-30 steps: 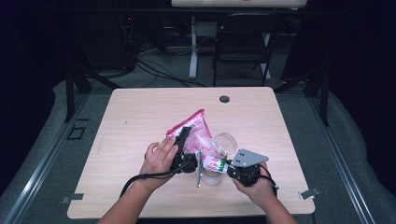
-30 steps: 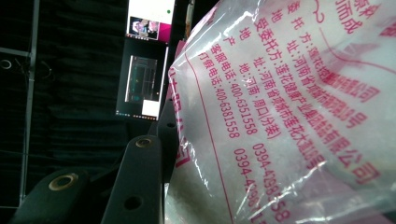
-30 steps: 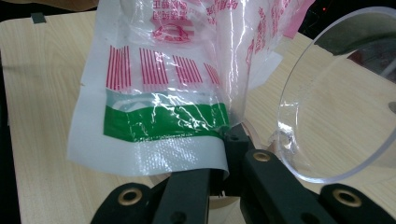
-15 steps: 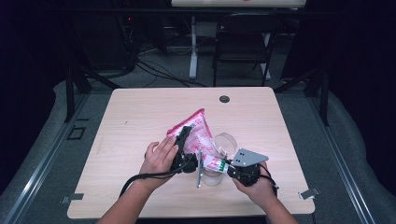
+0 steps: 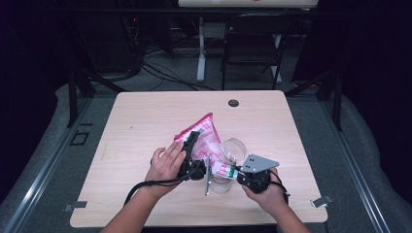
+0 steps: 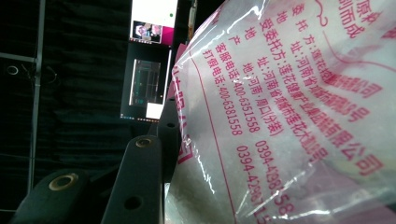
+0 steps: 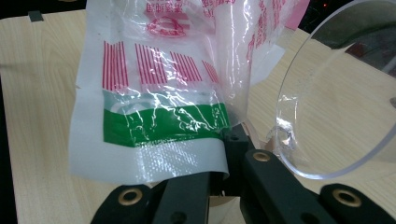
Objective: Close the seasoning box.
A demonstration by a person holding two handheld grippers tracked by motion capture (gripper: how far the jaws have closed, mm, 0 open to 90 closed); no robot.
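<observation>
A pink-and-white printed plastic bag [image 5: 208,137] is held up over the table between both grippers. My left gripper [image 5: 193,145] is shut on the bag's side; in the left gripper view one black jaw lies against the bag [image 6: 289,116] and the other jaw is hidden behind it. My right gripper [image 5: 237,173] is shut on the bag's sealed end by the green band [image 7: 163,123], with the film pinched between its jaws [image 7: 223,158]. A clear plastic container [image 5: 234,147] sits just under and beside the bag; its round rim [image 7: 336,98] is close on the right in the right gripper view.
The light wooden table [image 5: 145,121] has a small black round disc [image 5: 233,103] near its far edge. A dark chair [image 5: 252,43] and a white desk leg [image 5: 200,48] stand beyond the table. Open tabletop lies to the left and far side.
</observation>
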